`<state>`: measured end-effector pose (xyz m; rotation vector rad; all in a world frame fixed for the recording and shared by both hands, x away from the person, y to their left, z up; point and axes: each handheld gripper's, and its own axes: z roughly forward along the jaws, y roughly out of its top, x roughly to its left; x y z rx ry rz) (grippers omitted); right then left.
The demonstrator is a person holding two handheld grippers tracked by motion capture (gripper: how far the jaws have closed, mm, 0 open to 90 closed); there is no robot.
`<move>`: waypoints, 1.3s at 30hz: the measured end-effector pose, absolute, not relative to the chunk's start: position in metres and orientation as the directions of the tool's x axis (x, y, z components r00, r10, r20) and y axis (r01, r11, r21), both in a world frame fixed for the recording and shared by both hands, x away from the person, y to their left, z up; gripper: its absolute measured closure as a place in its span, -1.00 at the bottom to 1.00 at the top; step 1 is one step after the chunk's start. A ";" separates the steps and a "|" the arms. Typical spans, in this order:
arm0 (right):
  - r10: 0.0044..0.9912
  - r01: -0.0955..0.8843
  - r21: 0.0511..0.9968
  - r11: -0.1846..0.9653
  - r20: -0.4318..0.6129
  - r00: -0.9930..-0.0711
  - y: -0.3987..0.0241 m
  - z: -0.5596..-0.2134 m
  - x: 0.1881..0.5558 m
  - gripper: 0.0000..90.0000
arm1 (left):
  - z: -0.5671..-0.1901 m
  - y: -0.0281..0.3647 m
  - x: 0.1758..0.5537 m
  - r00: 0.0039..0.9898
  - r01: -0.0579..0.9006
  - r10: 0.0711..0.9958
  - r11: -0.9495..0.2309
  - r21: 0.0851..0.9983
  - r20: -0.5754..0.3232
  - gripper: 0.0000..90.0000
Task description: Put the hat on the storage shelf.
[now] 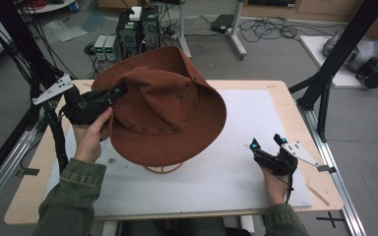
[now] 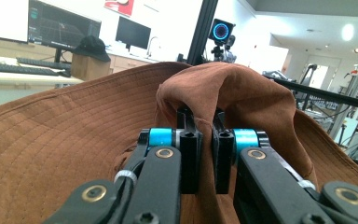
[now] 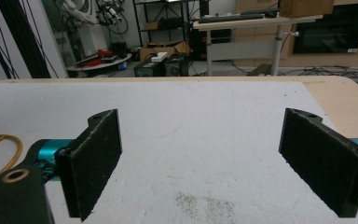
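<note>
**Brown hat pinched at its brim by the left gripper**

Nearest to the high camera are the two green sleeves (image 1: 71,201) of the person, coming in from the bottom edge. The left hand (image 1: 92,137) holds the left gripper (image 1: 118,92) at the left side of the table (image 1: 285,91). Its jaws are closed tight on a fold of the brown hat (image 1: 165,105). In the left gripper view, the fabric (image 2: 233,98) rises between the two black jaws and falls over their tips, and the stitched brim (image 2: 60,130) spreads wide to the left side.

The hat is tilted above the white mat (image 1: 256,123), over the left half of the table. Under its front edge I see a thin golden ring (image 1: 163,169) lying on the mat.

The right gripper (image 1: 266,143) rests on the mat near the right edge, well apart from the hat. Its jaws stand wide open, and between them is only bare white mat (image 3: 200,140). The golden ring (image 3: 0,149) shows at the left edge of that view.
</note>
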<state>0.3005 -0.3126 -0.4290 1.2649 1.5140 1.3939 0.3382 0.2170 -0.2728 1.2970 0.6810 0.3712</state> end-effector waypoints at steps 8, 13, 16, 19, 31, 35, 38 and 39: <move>0.957 0.189 0.980 -0.059 0.109 -0.270 -0.313 -0.429 0.300 -0.73 | -0.276 0.217 0.342 0.748 0.166 0.602 0.236 0.958 -0.278 0.89; 0.957 0.187 0.981 -0.055 0.106 -0.272 -0.314 -0.429 0.301 -0.73 | -0.277 0.217 0.343 0.748 0.195 0.595 0.226 0.954 -0.294 0.89; 0.957 0.188 0.981 -0.056 0.106 -0.271 -0.314 -0.429 0.301 -0.73 | -0.279 0.217 0.343 0.751 0.201 0.590 0.222 0.954 -0.295 0.86; 0.956 0.188 0.980 -0.058 0.109 -0.272 -0.313 -0.429 0.300 -0.73 | -0.281 0.218 0.344 0.747 0.218 0.589 0.219 0.951 -0.307 0.80; 0.957 0.189 0.980 -0.055 0.106 -0.271 -0.313 -0.429 0.300 -0.73 | -0.286 0.223 0.347 0.755 0.237 0.549 0.281 0.930 -0.359 0.03; 0.956 0.191 0.980 -0.060 0.111 -0.271 -0.314 -0.429 0.300 -0.73 | -0.287 0.226 0.346 0.753 0.238 0.546 0.293 0.926 -0.366 -0.15; 0.957 0.189 0.980 -0.057 0.107 -0.270 -0.313 -0.429 0.301 -0.73 | -0.287 0.226 0.345 0.742 0.234 0.569 0.276 0.932 -0.355 -0.33; 0.957 0.191 0.980 -0.058 0.109 -0.270 -0.313 -0.429 0.300 -0.73 | -0.288 0.226 0.345 0.739 0.234 0.572 0.275 0.932 -0.355 -0.35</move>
